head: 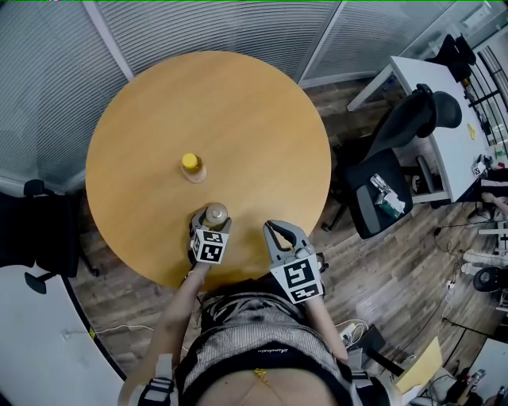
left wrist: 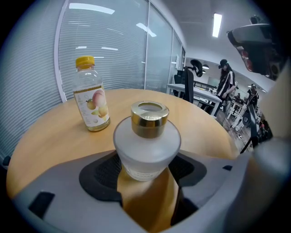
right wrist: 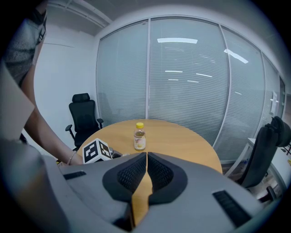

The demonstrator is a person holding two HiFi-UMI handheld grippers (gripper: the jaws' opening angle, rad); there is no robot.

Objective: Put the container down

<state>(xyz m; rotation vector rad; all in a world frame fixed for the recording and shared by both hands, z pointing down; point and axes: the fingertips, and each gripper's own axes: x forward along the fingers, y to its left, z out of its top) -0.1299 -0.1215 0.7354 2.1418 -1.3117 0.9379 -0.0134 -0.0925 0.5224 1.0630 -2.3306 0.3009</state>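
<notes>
Frosted glass with a gold collar, the container (left wrist: 146,145) is clamped by its lower body between the padded jaws of the left gripper (head: 211,225). It is kept upright over the near edge of the round wooden table (head: 270,119). Whether its base touches the wood cannot be told. Just right of the container, the right gripper (right wrist: 146,157) is seen at the table's rim, its jaws pressed together with nothing between them. Beyond the container and slightly to its left, well apart from it, a juice bottle (left wrist: 92,101) with a yellow cap is seen standing upright on the tabletop. Far to the container's right, off the table, a black office chair (head: 393,170) and a white desk (head: 444,135) are placed. Farthest beyond the container, the space is closed by a glass wall with blinds (head: 214,24).
</notes>
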